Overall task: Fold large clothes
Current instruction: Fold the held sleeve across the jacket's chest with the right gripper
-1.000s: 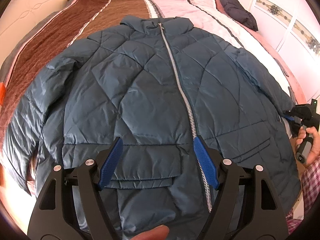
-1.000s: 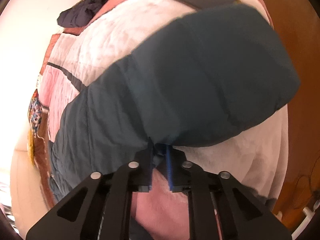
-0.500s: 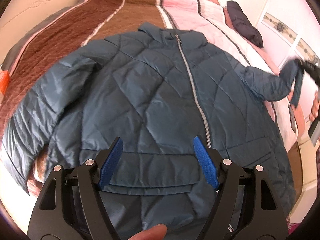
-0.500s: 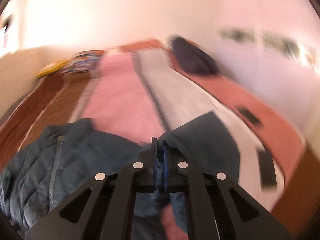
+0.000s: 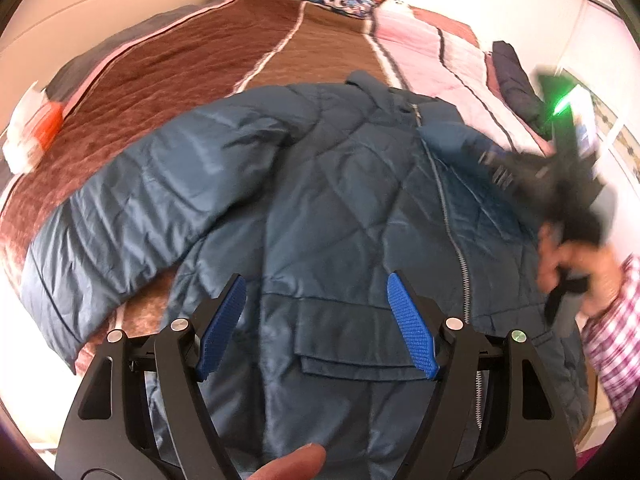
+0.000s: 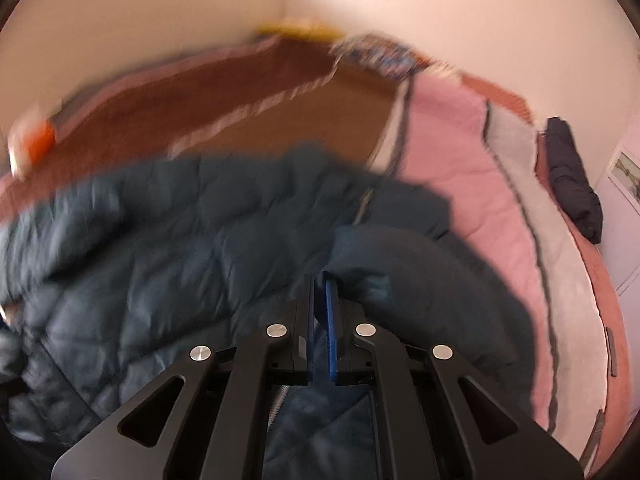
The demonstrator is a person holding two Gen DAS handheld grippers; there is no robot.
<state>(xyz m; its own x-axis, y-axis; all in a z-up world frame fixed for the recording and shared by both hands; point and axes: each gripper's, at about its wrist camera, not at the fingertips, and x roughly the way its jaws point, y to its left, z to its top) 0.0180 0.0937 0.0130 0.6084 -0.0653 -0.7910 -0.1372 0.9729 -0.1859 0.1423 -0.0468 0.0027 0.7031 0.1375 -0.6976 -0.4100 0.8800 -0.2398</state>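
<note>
Since a second ago, the right sleeve has swung from the bed's edge up over the jacket's chest. Left to right: the other sleeve (image 5: 132, 216) sprawls on the bed (image 5: 168, 60); the left gripper (image 5: 316, 320) hovers spread and empty above the jacket (image 5: 340, 208); the right gripper (image 6: 322, 304) pinches the carried sleeve (image 6: 400, 264). That slippery cuff may slide free, or the fold may land crooked

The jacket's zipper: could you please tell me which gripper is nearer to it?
Right. The right gripper, shut on a sleeve, is beside the zipper; the left gripper hovers open over the pocket.
</note>
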